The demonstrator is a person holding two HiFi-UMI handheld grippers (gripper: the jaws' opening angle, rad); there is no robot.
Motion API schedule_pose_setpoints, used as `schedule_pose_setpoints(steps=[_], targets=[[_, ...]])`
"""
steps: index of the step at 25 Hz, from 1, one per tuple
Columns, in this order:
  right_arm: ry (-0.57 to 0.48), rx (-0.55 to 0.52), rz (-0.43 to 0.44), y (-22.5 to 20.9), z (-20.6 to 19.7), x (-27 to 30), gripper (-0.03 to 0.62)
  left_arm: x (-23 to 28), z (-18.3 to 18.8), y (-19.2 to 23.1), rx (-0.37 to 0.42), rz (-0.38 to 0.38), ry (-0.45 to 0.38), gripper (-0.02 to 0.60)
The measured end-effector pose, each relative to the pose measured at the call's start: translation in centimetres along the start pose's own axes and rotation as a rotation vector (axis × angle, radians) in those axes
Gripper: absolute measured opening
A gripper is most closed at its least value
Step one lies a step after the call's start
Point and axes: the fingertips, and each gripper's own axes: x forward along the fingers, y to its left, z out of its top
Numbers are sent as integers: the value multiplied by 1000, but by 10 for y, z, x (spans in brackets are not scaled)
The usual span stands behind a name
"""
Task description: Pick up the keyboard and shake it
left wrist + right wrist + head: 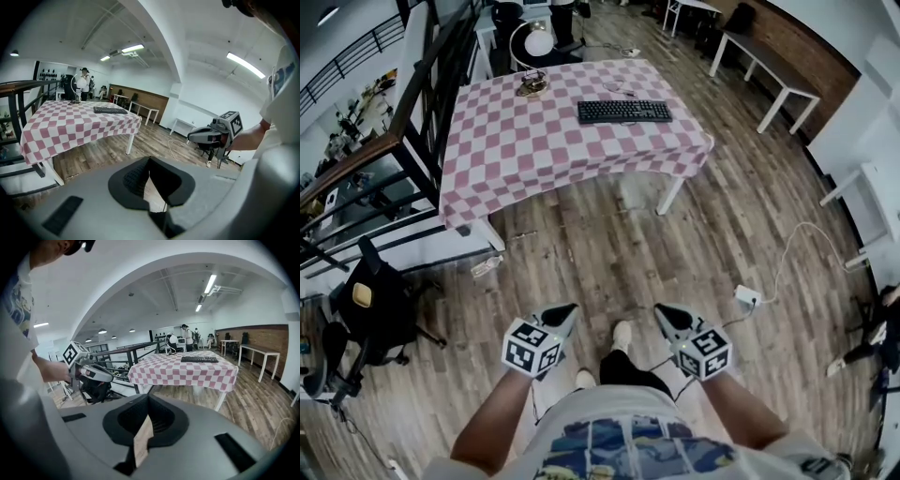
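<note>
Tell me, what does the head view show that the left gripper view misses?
Only the head view shows the person's shoes on the wooden floor. Only the left gripper view shows the ceiling lights. Both show the checkered table, the keyboard lying on it, and the right gripper.

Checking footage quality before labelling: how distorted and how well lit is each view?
Head view: fisheye bends the floorboards, light even, keyboard crisp. Left gripper view: dark round vignette, bright ceiling strips, keyboard small. Right gripper view: same vignette, keyboard small yet clear.
</note>
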Motion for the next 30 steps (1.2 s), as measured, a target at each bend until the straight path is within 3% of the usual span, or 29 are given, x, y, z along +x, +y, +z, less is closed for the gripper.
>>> schedule_pose_setpoints(steps=[4,9,12,17,24,30], targets=[[26,-80,27,-36,22,15,2,35,29,13,3,8,11,5],[-4,-30,22,-114,31,38,50,88,77,24,-1,-11,23,17],[-9,3,15,-172,44,49,112,132,115,36,-12,12,15,65],[-12,14,4,-252,55,68,153,198,152,55,-32,37,18,97],[14,95,-16,-314,57,94,180,243,181,83,-53,28,34,132],[0,146,-36,-365,81,139,170,281,216,154,-91,41,2,135]])
